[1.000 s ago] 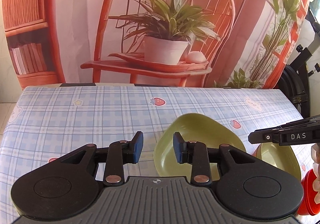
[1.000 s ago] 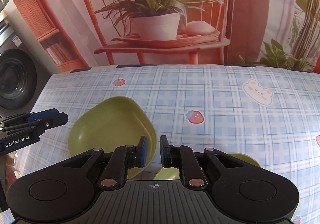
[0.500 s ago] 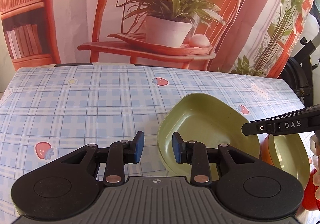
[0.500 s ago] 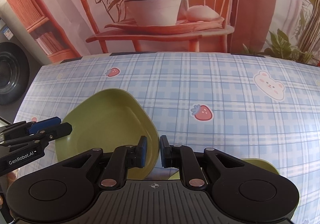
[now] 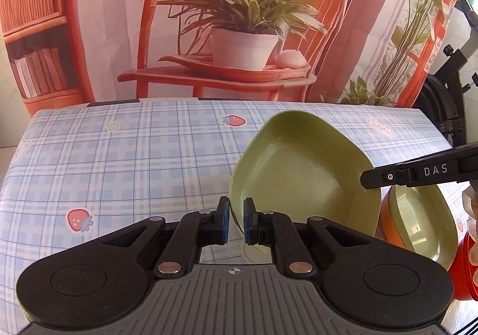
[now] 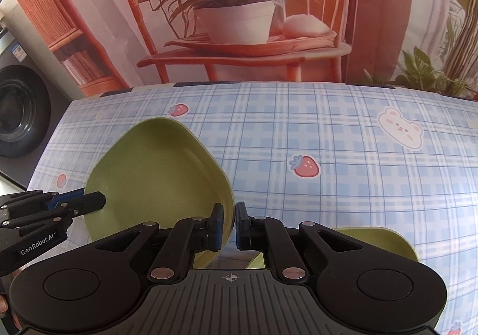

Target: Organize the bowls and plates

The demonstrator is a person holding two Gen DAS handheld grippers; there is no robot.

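Green, smooth, rounded-triangular dish (image 5: 301,182) sits tilted on the checked tablecloth (image 5: 119,161); left gripper (image 5: 236,220), its jaws just closed, and right gripper (image 6: 227,223) both pinch its rim.

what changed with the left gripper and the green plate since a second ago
The left gripper has just closed its jaws onto the near rim of the green plate, where they earlier stood apart. The right gripper stays clamped on the opposite rim; the plate is still tilted above the tablecloth.
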